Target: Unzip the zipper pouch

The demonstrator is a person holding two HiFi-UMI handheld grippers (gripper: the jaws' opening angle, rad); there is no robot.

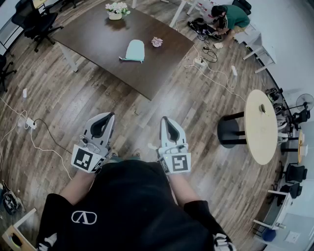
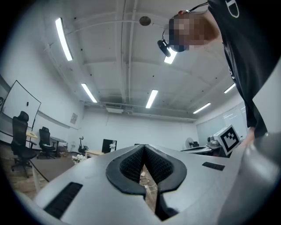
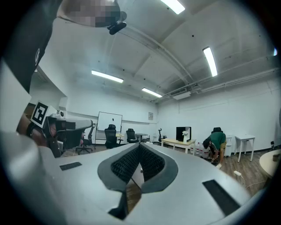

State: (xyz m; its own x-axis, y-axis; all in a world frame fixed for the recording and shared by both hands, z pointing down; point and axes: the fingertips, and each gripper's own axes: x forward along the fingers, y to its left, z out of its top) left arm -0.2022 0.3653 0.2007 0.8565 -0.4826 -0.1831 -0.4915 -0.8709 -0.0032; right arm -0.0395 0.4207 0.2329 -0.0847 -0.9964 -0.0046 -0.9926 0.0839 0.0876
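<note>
**Both tongs clenched on nothing, pouch lying far off on the table**

The person is standing on the wooden floor (image 1: 59,103) and holding both tools low and tight against the body, elbows tucked in, forearms coming out of a black shirt (image 1: 132,206). The left gripper (image 1: 109,115) is pointing forward and leaning a little to the right. The right gripper (image 1: 164,119) is pointing forward and leaning a little to the left, so the two tips are angling toward each other while staying apart. In each gripper view the ribbed pads are pressing together at the tip, left (image 2: 143,147) and right (image 3: 139,146), with nothing caught between them. Both of those views are taking in a lot of ceiling, so the tools are tipping upward.

The zipper pouch (image 1: 135,50), pale teal, is lying flat on the dark brown table (image 1: 93,34), well apart from both grippers. A small pink item (image 1: 157,41) is sitting just beside it and a pot of white flowers (image 1: 116,9) is standing at the far edge.

As for markings, each gripper's cube is showing a black-and-white square marker, left (image 1: 84,159) and right (image 1: 179,163). A white oval emblem (image 1: 84,217) is showing on the shirt. A sheet on the wall (image 2: 73,117) is too small to read
</note>
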